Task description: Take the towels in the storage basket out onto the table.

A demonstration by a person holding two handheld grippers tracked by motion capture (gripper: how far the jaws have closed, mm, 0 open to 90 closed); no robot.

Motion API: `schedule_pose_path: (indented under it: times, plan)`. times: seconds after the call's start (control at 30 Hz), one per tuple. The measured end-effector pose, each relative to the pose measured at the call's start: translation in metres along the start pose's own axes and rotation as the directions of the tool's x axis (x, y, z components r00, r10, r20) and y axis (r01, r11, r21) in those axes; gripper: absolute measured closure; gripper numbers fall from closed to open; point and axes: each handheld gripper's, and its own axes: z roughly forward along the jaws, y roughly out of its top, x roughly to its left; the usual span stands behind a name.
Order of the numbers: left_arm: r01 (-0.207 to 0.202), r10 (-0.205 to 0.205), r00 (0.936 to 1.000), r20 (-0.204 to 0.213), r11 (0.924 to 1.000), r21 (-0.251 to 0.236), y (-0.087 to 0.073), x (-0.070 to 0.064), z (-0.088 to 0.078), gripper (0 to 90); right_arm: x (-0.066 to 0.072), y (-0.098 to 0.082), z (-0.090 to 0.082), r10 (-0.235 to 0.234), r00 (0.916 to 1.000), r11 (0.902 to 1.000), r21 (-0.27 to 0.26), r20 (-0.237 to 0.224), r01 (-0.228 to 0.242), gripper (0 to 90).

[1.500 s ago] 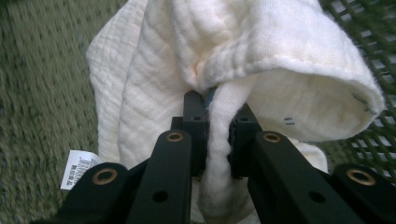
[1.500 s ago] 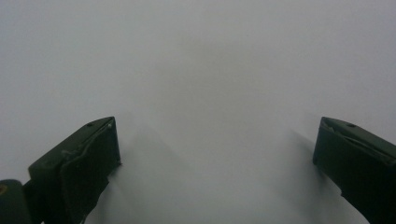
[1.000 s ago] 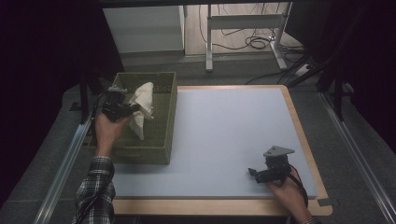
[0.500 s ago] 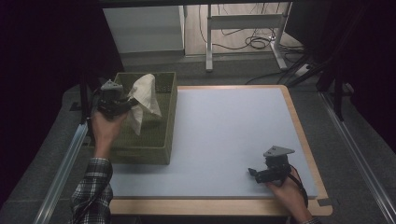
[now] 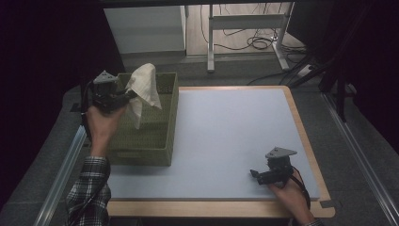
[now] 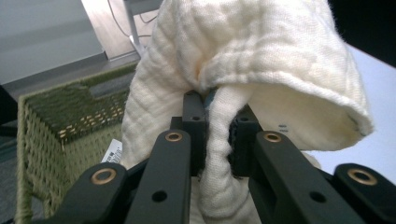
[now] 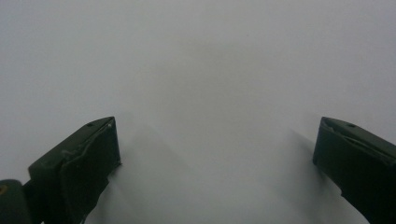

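The left tongs [image 5: 126, 96] are clamped on a cream cloth [image 5: 142, 90], holding it in the air above the left rim of a green woven basket [image 5: 155, 141]. In the high view the cloth bunches at the tongs, rises in a rounded fold above them and hangs down in a narrower tail toward the inside of the basket. Whether the tail's end touches the basket, I cannot tell. The left hand [image 5: 101, 123] grips the tool from below, its plaid sleeve [image 5: 89, 188] coming up from the bottom edge.

In the left gripper view, the black jaws stand close together with a thick strip of the cloth [image 6: 261, 60] squeezed between the pads; the rest of the fabric billows over and around them. A small white label [image 6: 112, 151] shows at the cloth's lower left edge. The basket [image 6: 60, 126] lies behind and below, its open mouth at the left.

The basket sits on the left part of the pale worktop [image 5: 230, 136], which has a wooden border. The right tongs [image 5: 256, 175] rest low on the worktop near its front right corner, well apart from the basket and cloth, with the right hand [image 5: 291, 193] behind them. In the right gripper view the jaws stand wide apart, with bare worktop [image 7: 205, 93] between them and nothing held.
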Motion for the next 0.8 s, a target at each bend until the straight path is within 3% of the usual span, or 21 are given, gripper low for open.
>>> schedule_pose_path:
  times: [0.5,0.8]
  plan:
    - [-0.065,0.066,0.9977,0.015,0.9966,-0.05,0.036,-0.024,-0.01,80.9,0.0,0.0,0.0,0.0,1.0,1.0,-0.001,0.0,0.0,0.5]
    - [-0.101,0.104,0.9929,0.057,0.9937,-0.049,0.05,-0.043,0.002,80.9,0.0,0.0,0.0,0.0,1.0,1.0,-0.001,-0.002,0.0,0.5]
